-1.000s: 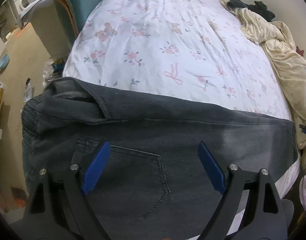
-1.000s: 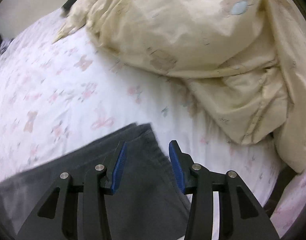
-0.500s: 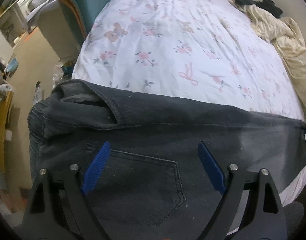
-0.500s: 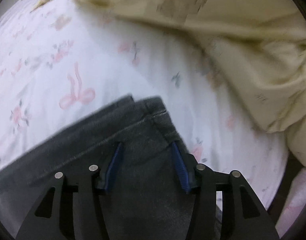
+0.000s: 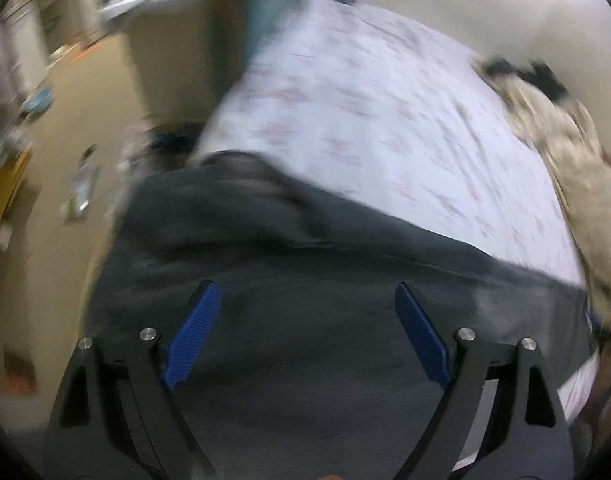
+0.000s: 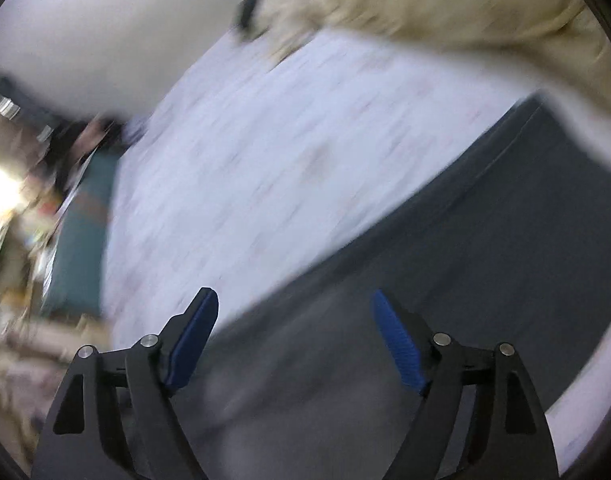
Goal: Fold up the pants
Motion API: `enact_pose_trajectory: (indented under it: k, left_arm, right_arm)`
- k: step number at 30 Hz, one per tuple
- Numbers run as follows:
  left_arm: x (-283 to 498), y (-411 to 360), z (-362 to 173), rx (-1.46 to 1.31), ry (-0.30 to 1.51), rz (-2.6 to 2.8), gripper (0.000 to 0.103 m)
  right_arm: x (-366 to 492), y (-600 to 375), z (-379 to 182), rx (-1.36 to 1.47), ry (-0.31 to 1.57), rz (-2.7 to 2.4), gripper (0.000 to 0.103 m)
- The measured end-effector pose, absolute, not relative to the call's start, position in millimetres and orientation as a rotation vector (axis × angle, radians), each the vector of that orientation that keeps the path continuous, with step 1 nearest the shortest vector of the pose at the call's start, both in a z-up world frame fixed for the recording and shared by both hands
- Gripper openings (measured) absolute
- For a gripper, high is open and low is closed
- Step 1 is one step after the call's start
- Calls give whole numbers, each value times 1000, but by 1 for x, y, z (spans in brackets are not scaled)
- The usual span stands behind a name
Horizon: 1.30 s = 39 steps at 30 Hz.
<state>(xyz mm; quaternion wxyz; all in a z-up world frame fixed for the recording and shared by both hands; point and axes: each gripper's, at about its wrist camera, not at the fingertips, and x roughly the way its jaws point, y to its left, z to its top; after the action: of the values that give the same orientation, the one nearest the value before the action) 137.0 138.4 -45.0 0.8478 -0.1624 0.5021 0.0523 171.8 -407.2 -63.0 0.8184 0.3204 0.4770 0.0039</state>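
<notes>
Fingers on both grippers stand wide with nothing pinched between them. On the left gripper (image 5: 307, 304) the blue pads (image 5: 193, 336) hang above the dark grey pants (image 5: 305, 264) with bare cloth showing between them. On the right gripper (image 6: 293, 314) the jaws have just been opening, and its pads (image 6: 397, 344) sit apart over a pale-worn stretch of the same cloth, gripping none of it.

Both views are smeared by motion, so seams, pockets and the sheet's print are hard to make out. The pants lie across the near side of the bed (image 5: 377, 112), long and flat. In the left view the bunched end reaches the bed's left edge, and the far leg end runs out toward the right, where the lens rim cuts it off. The lower part of the garment is hidden behind the gripper frames in both views.

The pants' far edge shows as a fairly straight line against the white flowered sheet (image 6: 289, 152). Beyond it the sheet lies open up to a crumpled cream duvet (image 5: 577, 176) heaped along the right side. Something dark (image 5: 521, 72) lies at the duvet's far end, too blurred to name. Left of the bed the floor (image 5: 81, 128) drops away, scattered with small unclear items.
</notes>
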Motion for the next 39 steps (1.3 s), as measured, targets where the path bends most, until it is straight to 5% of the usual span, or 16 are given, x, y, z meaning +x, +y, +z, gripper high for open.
enact_pose_trajectory:
  k: [8,18,20,21,23,39]
  left_arm:
    - [35,261,-91,-857,937,441,88]
    - [11,259,-182,-1122,839,597,91]
    - [19,253,-182,-1123,810,536,54]
    - [24,250,-175,-1075,822,527,48]
    - [31,246,-157,-1005,794,500,8]
    - [62,130,3,-316,651,254,6]
  right_arm:
    - [131,-365,-108,696,1136,92,82]
    - [134,-381,-128,793,1145,112,82]
    - [132,-385,-130,826,1150,109,82]
    - [131,-386,-131,825,1152,104,82]
    - [130,-388,-130,826,1151,99,82]
    - [127,-363,-110,710,1128,150,82]
